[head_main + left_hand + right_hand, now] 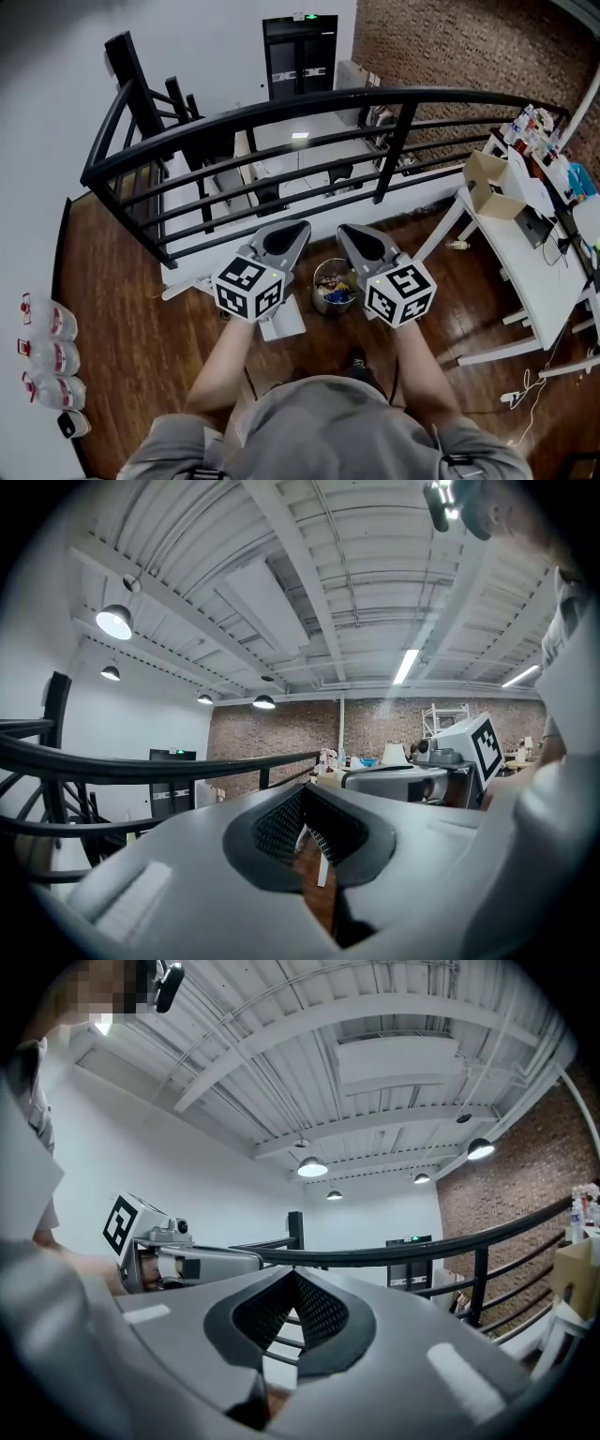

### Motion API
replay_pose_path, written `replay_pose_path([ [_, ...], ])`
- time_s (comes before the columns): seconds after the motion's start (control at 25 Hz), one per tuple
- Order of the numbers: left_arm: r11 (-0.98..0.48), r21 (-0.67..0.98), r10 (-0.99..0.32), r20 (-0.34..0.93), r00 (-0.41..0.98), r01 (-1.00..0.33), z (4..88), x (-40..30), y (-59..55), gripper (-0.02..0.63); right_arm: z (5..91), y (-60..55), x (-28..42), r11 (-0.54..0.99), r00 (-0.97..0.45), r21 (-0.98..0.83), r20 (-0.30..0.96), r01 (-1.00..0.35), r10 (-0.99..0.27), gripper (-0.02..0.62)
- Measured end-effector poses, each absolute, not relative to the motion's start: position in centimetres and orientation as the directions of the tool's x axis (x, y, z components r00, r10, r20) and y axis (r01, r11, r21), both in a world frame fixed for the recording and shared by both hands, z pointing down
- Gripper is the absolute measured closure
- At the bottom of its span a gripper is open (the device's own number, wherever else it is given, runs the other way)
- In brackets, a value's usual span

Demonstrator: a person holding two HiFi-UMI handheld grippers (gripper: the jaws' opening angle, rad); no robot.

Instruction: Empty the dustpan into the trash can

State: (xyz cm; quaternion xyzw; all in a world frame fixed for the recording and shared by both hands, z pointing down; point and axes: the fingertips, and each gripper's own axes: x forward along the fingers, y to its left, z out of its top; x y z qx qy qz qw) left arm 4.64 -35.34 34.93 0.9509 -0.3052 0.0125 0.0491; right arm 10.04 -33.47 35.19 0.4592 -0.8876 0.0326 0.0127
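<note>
A small metal trash can (321, 298) with colourful rubbish inside stands on the wooden floor, between and below my two grippers. A white dustpan (285, 322) lies on the floor to its left, partly hidden under my left gripper. My left gripper (297, 229) (305, 795) points level toward the railing, shut and holding nothing. My right gripper (349, 232) (293, 1279) is held beside it at about the same height, jaws together and also empty. Each gripper shows in the other's view: the right one (412, 780) and the left one (192, 1262).
A black metal railing (281, 117) curves just ahead of the grippers. At the right is a white table (530, 281) with a cardboard box (487, 183). A white handle (180, 290) lies left of the dustpan. Plastic bottles (47, 356) line the left wall. Cables (525, 389) trail at lower right.
</note>
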Motion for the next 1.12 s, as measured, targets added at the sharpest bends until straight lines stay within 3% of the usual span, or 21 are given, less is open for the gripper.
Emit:
replay_pose_path([
  [1.12, -0.810, 0.120, -0.569, 0.075, 0.819, -0.574, 36.6, 4.2, -34.5, 0.600, 35.0, -33.1, 8.9, 0.590, -0.591, -0.033, 0.054, -0.807, -0.805, 0.595],
])
